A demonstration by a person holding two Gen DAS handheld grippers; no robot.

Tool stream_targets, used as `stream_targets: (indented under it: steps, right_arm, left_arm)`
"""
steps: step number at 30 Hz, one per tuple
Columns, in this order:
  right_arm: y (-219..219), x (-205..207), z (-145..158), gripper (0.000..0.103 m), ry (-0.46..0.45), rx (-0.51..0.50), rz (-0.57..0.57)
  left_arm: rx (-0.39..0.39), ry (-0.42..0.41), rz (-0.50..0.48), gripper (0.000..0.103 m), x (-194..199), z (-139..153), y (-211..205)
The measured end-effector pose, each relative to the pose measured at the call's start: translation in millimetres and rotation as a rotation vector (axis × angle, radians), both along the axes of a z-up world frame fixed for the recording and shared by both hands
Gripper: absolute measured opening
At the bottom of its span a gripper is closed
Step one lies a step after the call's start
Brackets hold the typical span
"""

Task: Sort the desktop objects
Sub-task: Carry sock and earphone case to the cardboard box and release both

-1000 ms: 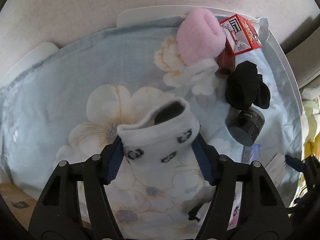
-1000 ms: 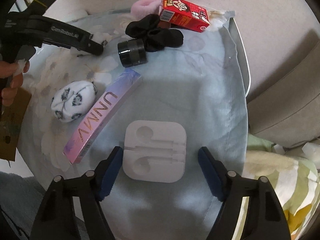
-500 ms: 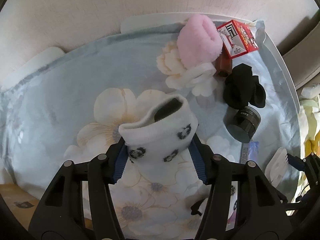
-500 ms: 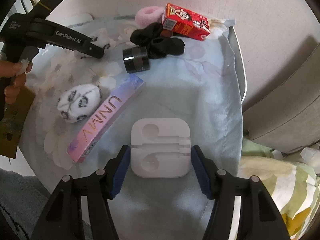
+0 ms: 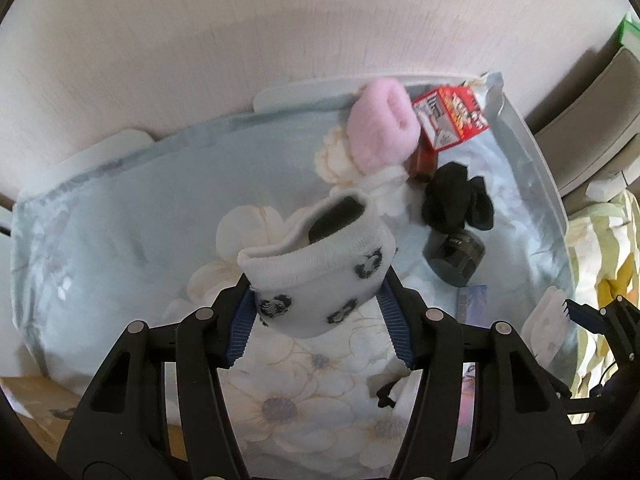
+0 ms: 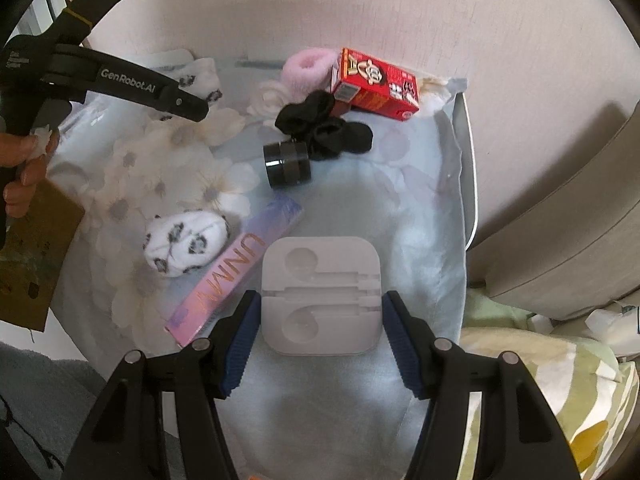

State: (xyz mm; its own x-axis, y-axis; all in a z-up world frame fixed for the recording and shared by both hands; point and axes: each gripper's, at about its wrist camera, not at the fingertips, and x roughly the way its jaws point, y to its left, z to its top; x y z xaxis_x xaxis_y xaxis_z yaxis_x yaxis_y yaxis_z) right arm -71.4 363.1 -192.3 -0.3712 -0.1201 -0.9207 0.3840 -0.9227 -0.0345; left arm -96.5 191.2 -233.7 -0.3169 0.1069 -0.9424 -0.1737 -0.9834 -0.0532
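My left gripper (image 5: 318, 300) is shut on a white sock with black prints (image 5: 316, 272) and holds it above the floral cloth (image 5: 120, 240). The sock also shows in the right wrist view (image 6: 200, 80), beside the left gripper's arm (image 6: 132, 84). My right gripper (image 6: 320, 312) has closed on a white plastic earphone tray (image 6: 320, 292); both blue pads touch its sides. A rolled matching sock (image 6: 184, 246), a pink UNNY box (image 6: 236, 276), a black jar (image 6: 287, 164), black socks (image 6: 324, 128), a pink scrunchie (image 6: 308, 70) and a red box (image 6: 376, 86) lie on the cloth.
The cloth covers a white table with a raised rim (image 6: 468, 160) on the right. A wall (image 6: 400, 8) stands behind. A beige chair (image 6: 568, 220) and a yellow-green blanket (image 6: 560, 380) are at the right. A brown card (image 6: 36, 256) lies at the left edge.
My left gripper has lifted the printed sock higher and moved it back. My right gripper has moved forward and closed its pads onto the white earphone tray.
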Motion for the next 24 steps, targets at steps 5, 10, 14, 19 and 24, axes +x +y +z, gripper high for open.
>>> stream_targets:
  steps: [5,10,14,19,24]
  right_arm:
    - [-1.8,-2.0,14.4,0.058,0.020,0.007,-0.014]
    - [-6.5,-0.5,29.3,0.058,0.039,0.001,-0.028]
    - [-14.4,0.2,44.0,0.057,0.055,-0.008,-0.031]
    - [-32.3,0.8,66.3,0.057,0.073,-0.027,-0.011]
    - [-62.0,-1.5,84.6,0.057,0.096,-0.045,0.041]
  left_arm:
    - [0.012,0.024,-0.017,0.054,-13.5,18.6,1.6]
    - [0.020,0.065,-0.037,0.054,-14.0,32.2,2.5]
    - [0.025,0.109,-0.029,0.054,-8.0,54.4,-12.6]
    - [0.015,0.157,0.011,0.054,1.7,77.0,-48.4]
    - [0.023,0.187,0.087,0.054,22.7,96.2,-101.9]
